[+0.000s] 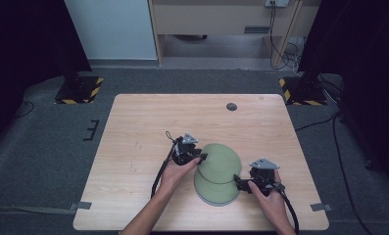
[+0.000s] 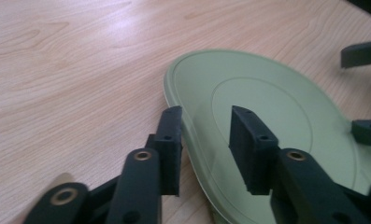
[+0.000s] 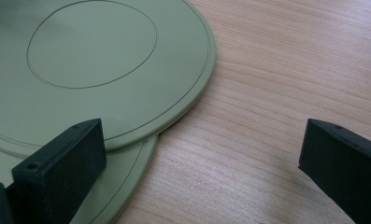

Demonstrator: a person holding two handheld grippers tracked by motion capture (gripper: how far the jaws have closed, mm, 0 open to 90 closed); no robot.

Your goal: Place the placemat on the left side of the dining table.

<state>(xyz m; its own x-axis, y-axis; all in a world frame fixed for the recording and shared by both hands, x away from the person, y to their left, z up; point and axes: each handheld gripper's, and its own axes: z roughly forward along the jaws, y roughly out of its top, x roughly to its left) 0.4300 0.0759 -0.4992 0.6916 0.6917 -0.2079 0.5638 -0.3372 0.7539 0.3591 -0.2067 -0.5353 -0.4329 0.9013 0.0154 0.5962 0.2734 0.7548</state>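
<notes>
Two pale green plates lie overlapping at the table's front middle. The upper plate (image 1: 221, 160) (image 2: 276, 93) (image 3: 94, 51) rests partly on the lower plate (image 1: 215, 190) (image 3: 122, 191). My left gripper (image 1: 202, 157) (image 2: 205, 119) is open at the upper plate's left edge, with the rim running between its jaws: one jaw outside the rim, the other over the plate. My right gripper (image 1: 237, 181) (image 3: 202, 135) is wide open at the plates' right side. Its left jaw hangs over the lower plate's rim and its right jaw over bare wood.
The wooden table (image 1: 138, 147) has a small grey round cap (image 1: 231, 106) near its back edge. Black stands with yellow-striped bases (image 1: 79, 90) (image 1: 302, 93) sit on the floor behind both back corners. Cables trail from each gripper toward the front edge.
</notes>
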